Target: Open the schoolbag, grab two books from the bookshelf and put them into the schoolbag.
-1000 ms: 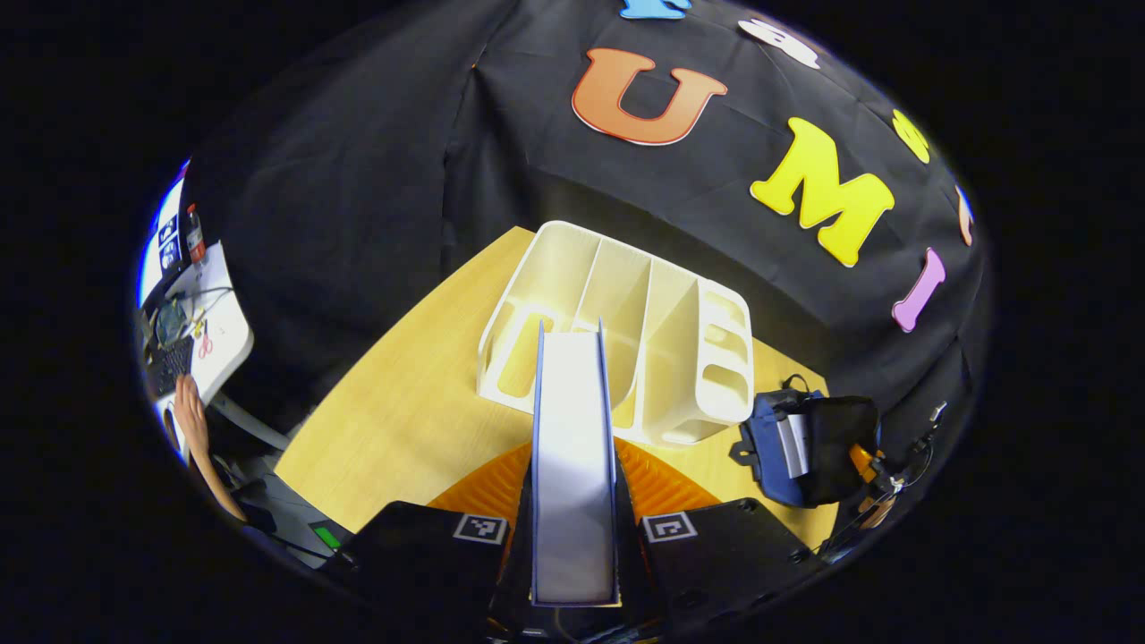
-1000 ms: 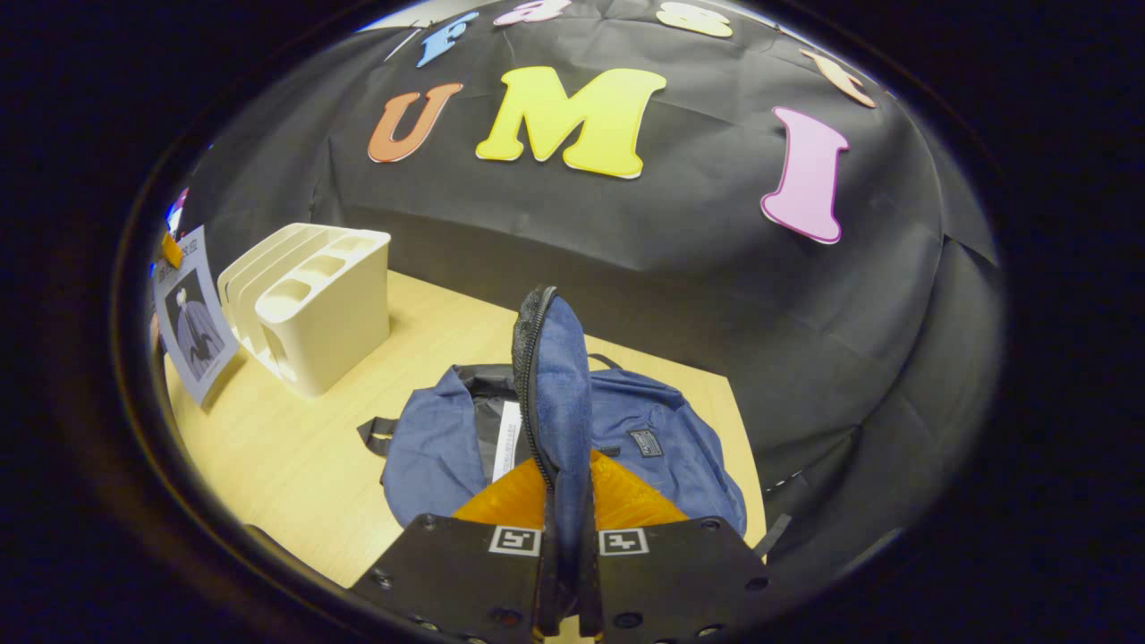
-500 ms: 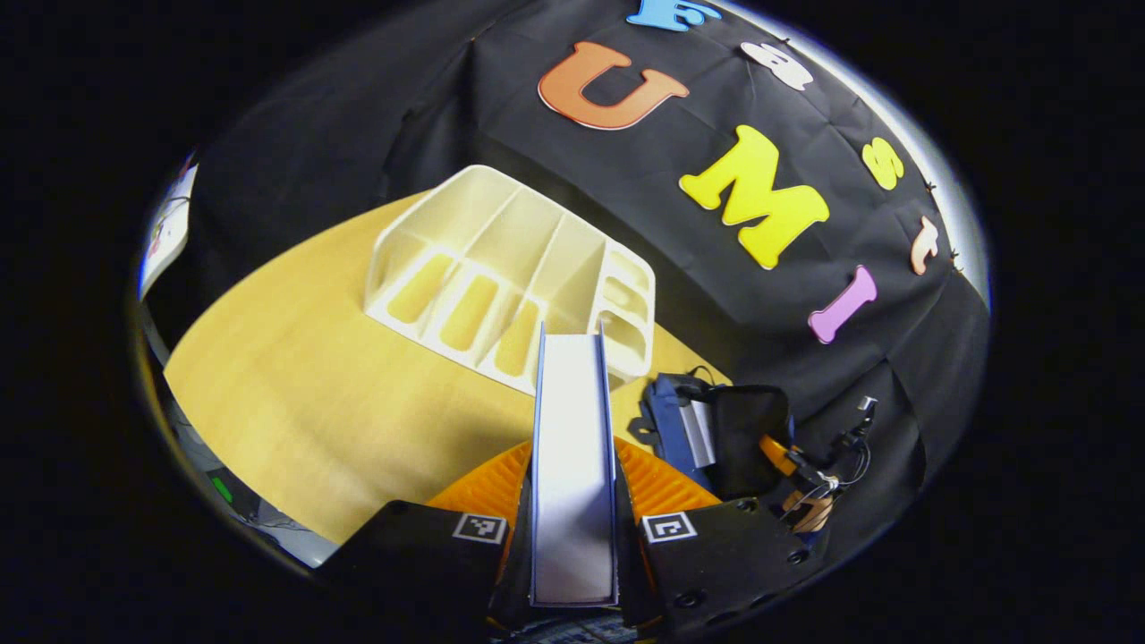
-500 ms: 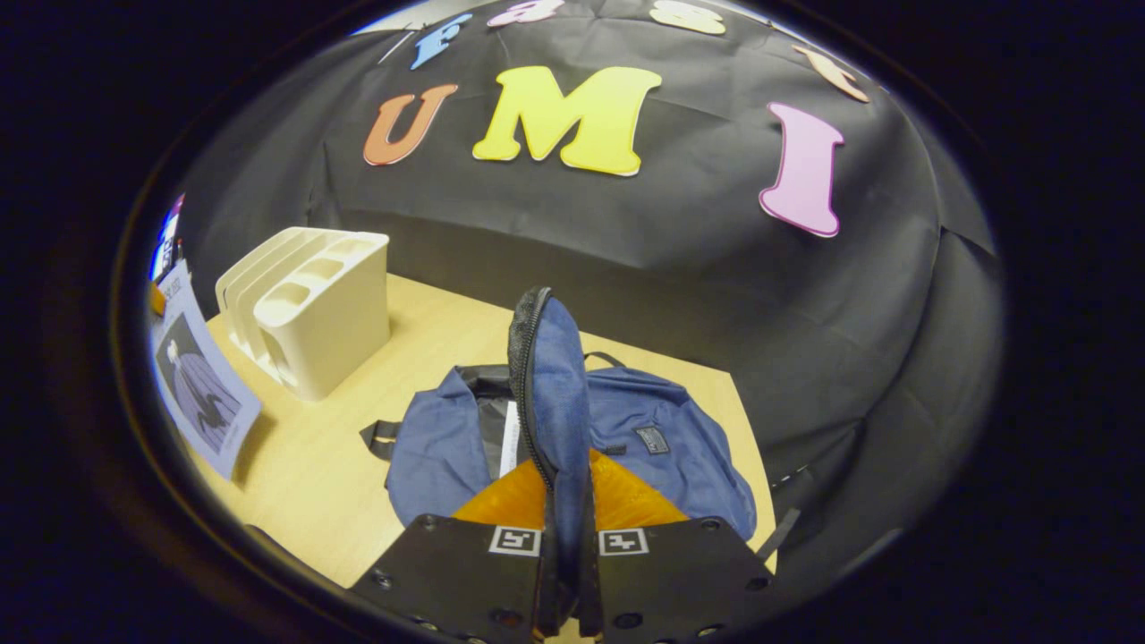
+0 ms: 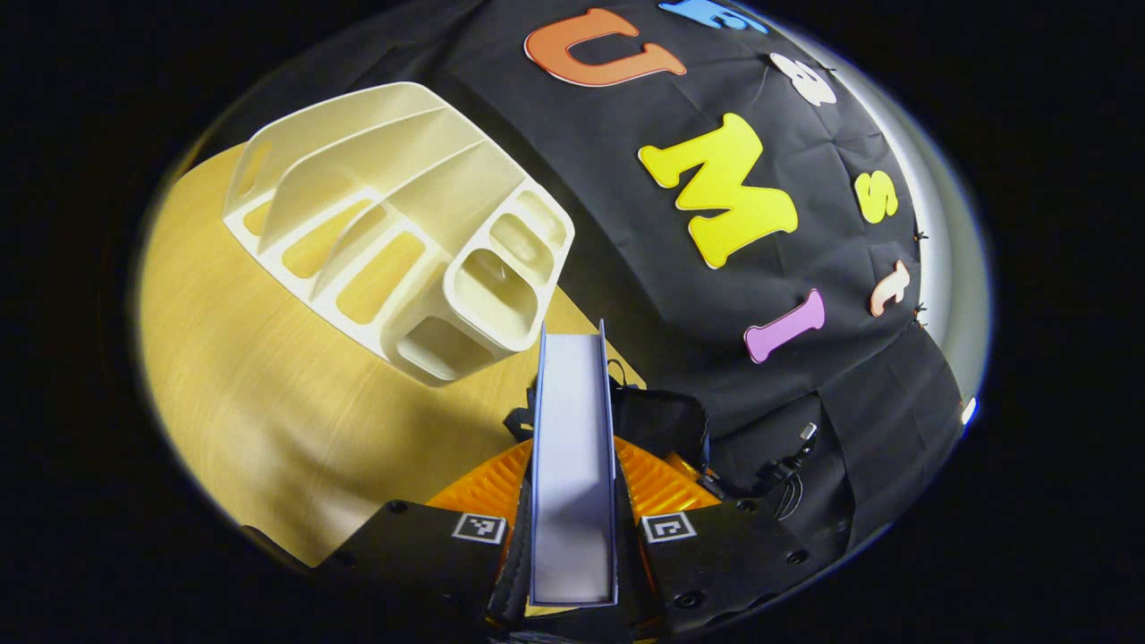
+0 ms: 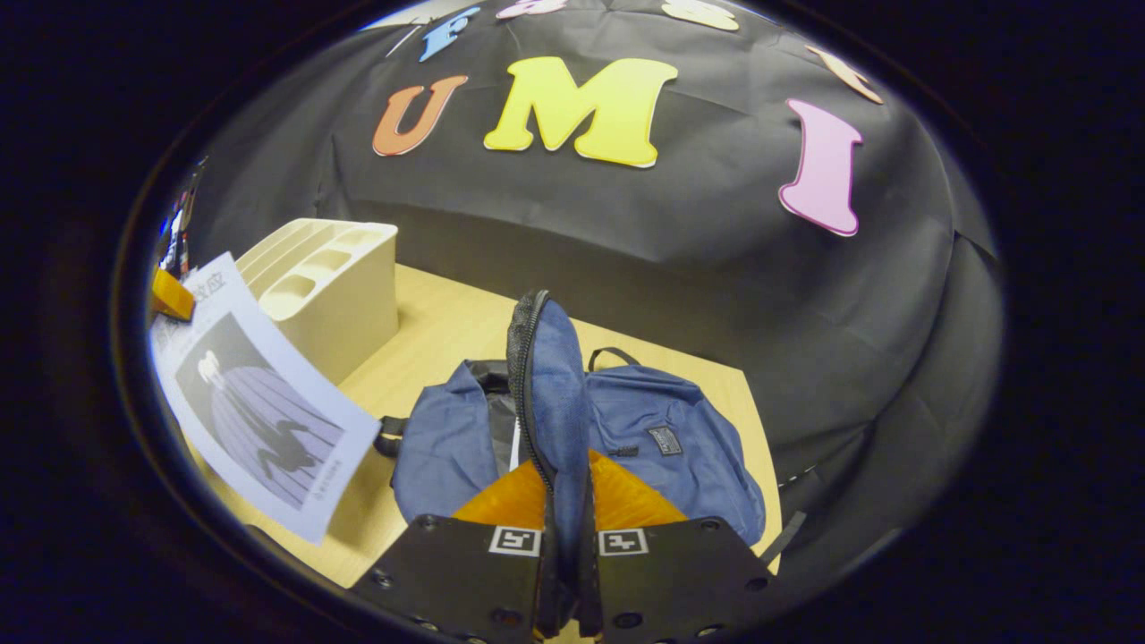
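My left gripper (image 5: 572, 501) is shut on a book (image 5: 572, 447), held edge-on with its white page block facing me. The same book (image 6: 259, 407) comes in from the left in the right gripper view, its pale cover with a dark figure turned towards me. My right gripper (image 6: 565, 501) is shut on the zipper-edged flap (image 6: 546, 394) of the blue schoolbag (image 6: 662, 438) and holds it up. The bag lies on the wooden table (image 6: 429, 331), its dark inside open with a white strip showing. The cream bookshelf (image 5: 394, 241) stands with its slots bare.
The black booth wall (image 6: 626, 233) runs close behind the bookshelf (image 6: 326, 286) and the bag. The table's edge runs at the lower left in the left gripper view. A cable hangs by the wall at the right of the bag (image 5: 657, 420).
My left gripper has carried the book to the right, away from the bookshelf and nearer the open schoolbag. The right gripper still holds the flap up, almost unmoved.
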Motion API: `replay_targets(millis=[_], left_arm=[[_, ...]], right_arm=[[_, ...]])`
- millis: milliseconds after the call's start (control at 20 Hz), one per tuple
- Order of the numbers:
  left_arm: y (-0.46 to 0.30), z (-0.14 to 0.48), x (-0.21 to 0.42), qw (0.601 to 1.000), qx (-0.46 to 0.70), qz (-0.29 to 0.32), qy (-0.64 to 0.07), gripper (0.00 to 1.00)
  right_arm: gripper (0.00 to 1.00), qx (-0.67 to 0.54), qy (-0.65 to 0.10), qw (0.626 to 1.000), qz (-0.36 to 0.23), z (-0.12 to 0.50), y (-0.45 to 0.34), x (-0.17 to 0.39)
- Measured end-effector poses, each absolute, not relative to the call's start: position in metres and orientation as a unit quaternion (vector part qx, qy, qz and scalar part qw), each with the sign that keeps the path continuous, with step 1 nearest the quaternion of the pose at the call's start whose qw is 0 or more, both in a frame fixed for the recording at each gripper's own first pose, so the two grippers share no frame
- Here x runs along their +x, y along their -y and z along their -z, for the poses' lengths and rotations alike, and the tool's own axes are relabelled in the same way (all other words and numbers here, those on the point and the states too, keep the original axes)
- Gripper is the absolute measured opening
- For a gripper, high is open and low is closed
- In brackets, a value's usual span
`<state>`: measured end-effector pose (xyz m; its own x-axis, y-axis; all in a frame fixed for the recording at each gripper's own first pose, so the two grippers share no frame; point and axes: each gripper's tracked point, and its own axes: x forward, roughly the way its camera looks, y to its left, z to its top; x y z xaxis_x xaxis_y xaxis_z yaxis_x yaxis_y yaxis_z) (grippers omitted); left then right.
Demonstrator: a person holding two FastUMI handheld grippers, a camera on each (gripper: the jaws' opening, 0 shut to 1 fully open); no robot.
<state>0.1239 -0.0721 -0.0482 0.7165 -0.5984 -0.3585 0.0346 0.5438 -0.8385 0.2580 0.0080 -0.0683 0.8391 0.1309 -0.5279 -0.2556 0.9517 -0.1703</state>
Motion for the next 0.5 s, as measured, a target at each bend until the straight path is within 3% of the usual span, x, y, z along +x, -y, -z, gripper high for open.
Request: replay_targets(millis=[500], left_arm=[[0.151,0.050,0.194,0.794,-0.464,0.191,-0.342,0.41]], right_arm=[[0.09,-0.069,-0.262,0.957,-0.102,0.048,0.011,0.265]])
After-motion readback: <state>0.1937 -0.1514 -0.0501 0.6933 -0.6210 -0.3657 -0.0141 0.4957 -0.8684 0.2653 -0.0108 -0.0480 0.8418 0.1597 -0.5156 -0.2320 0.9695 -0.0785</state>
